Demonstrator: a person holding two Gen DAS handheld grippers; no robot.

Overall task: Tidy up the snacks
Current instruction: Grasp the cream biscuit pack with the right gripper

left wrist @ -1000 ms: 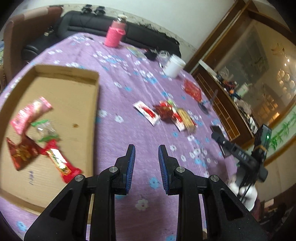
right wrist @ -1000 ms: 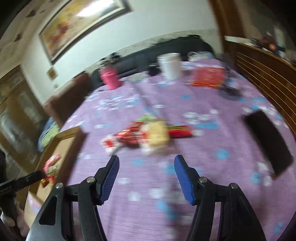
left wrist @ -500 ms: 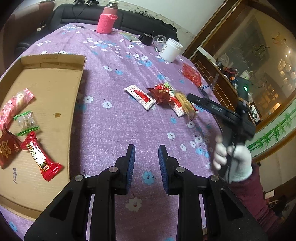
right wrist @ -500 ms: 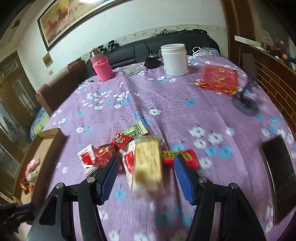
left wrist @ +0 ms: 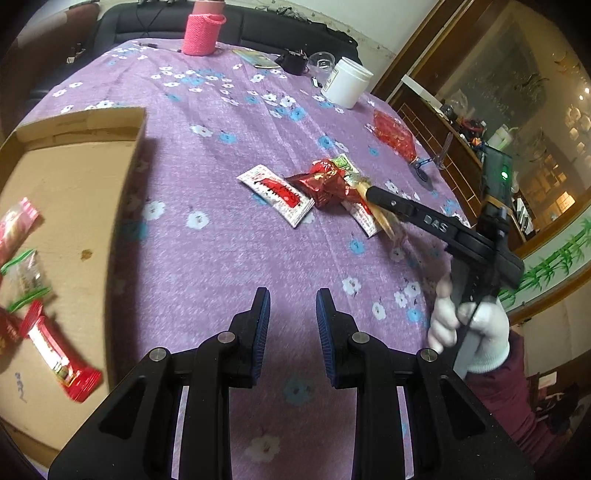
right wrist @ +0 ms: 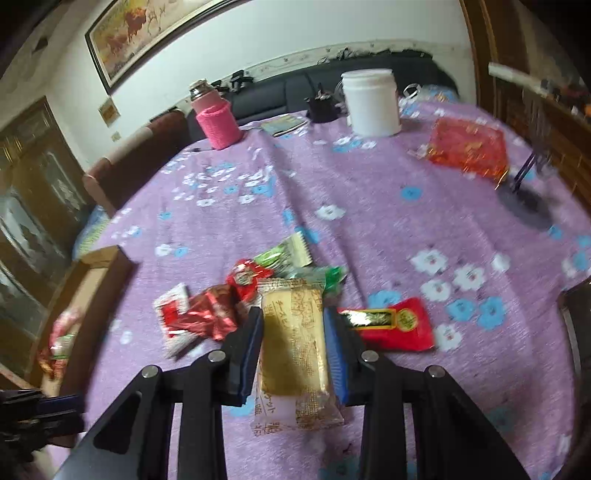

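Several snacks lie in a pile on the purple flowered tablecloth (left wrist: 229,258): a white-and-red sachet (left wrist: 275,192), a red foil packet (left wrist: 325,182), green packets (right wrist: 284,254) and a red packet with a gold label (right wrist: 391,323). My right gripper (right wrist: 293,314) is closing on a yellow biscuit packet (right wrist: 295,347), with both blue pads against its long edges. In the left wrist view that right gripper (left wrist: 369,190) reaches into the pile, held by a white-gloved hand (left wrist: 469,332). My left gripper (left wrist: 292,295) hangs shut over bare cloth with nothing in it. A cardboard box (left wrist: 74,192) at the left holds several snacks, among them a red bar (left wrist: 55,354).
At the table's far side stand a pink-sleeved bottle (left wrist: 201,31) and a white jar (left wrist: 347,86). A shiny red bag (right wrist: 465,146) and a black stand (right wrist: 524,201) sit at the right. A dark flat object (right wrist: 576,325) lies at the right edge.
My right gripper has come down onto the pile and its jaws have narrowed around the yellow packet. My left gripper has shifted, so the box now sits further left in its view.
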